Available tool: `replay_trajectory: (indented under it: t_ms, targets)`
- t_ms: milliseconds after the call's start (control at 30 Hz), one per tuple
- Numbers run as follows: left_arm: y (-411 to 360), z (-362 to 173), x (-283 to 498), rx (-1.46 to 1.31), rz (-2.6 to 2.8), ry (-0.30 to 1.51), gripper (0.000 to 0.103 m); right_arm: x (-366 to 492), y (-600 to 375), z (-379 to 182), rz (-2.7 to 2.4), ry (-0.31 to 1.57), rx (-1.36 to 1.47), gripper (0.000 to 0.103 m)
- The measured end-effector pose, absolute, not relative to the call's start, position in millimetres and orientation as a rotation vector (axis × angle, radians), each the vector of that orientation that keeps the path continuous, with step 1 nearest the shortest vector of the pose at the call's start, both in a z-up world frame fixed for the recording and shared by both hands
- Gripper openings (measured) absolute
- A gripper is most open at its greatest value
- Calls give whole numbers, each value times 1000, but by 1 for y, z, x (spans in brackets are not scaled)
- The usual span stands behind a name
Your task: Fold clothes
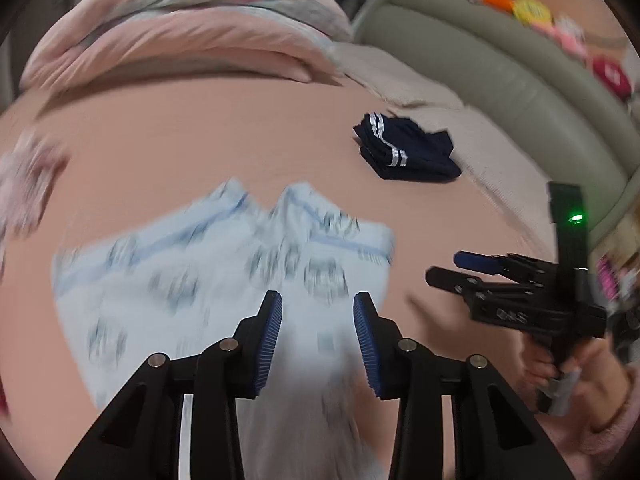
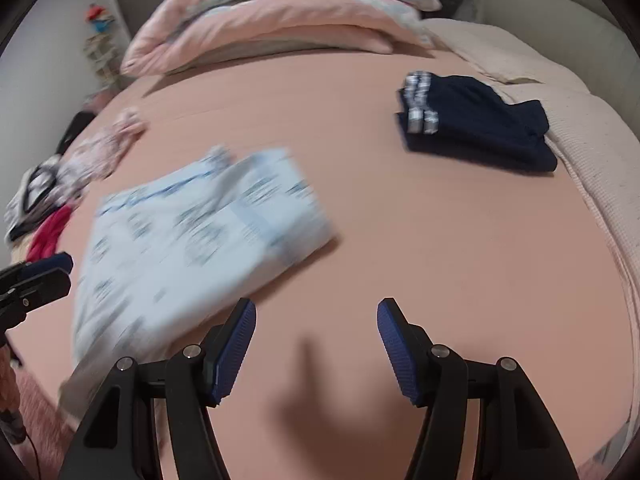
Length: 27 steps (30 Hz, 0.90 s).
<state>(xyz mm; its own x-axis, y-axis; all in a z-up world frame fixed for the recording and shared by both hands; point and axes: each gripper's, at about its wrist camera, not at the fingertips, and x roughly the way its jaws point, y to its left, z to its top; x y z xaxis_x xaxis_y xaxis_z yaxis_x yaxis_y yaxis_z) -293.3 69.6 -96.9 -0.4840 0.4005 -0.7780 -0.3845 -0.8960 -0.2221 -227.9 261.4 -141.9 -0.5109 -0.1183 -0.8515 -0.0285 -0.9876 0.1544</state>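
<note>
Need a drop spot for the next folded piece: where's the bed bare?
Bare sheet between the pale shirt and navy stack, and up toward the pillows. Crowded at the far left edge: unfolded pile.

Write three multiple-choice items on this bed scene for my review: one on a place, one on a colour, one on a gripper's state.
1. Where does the folded navy garment lie?
A. on the pillows
B. on the pink sheet, by the cream blanket
C. on the floor

2. The printed garment nearest the grippers is mostly:
A. light blue
B. red
C. black

3. The right gripper is:
A. shut on cloth
B. shut, empty
C. open, empty

Answers: 1 B, it rests beside the blanket's edge; 2 A, pale blue cloth with darker print; 3 C, only bare sheet between its pads.
</note>
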Motion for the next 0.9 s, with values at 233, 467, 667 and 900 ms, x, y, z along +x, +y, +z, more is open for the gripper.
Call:
replay_trajectory:
  t_ms: [233, 467, 667, 900]
  targets:
    - [127, -140, -363, -1331, 2222, 247, 34, -261, 285, -179, -2612, -358, 1585, 62]
    - [141, -158, -380, -1408, 2125, 279, 34, -276, 287, -189, -2561, -328, 1521, 64]
    - [143, -157, -368, -1384, 2103, 304, 3, -270, 286, -186, -2549, -364, 1485, 64]
    - [50, -100, -346, -1241, 2382, 14, 3, -270, 268, -166, -2541, -257, 1433, 64]
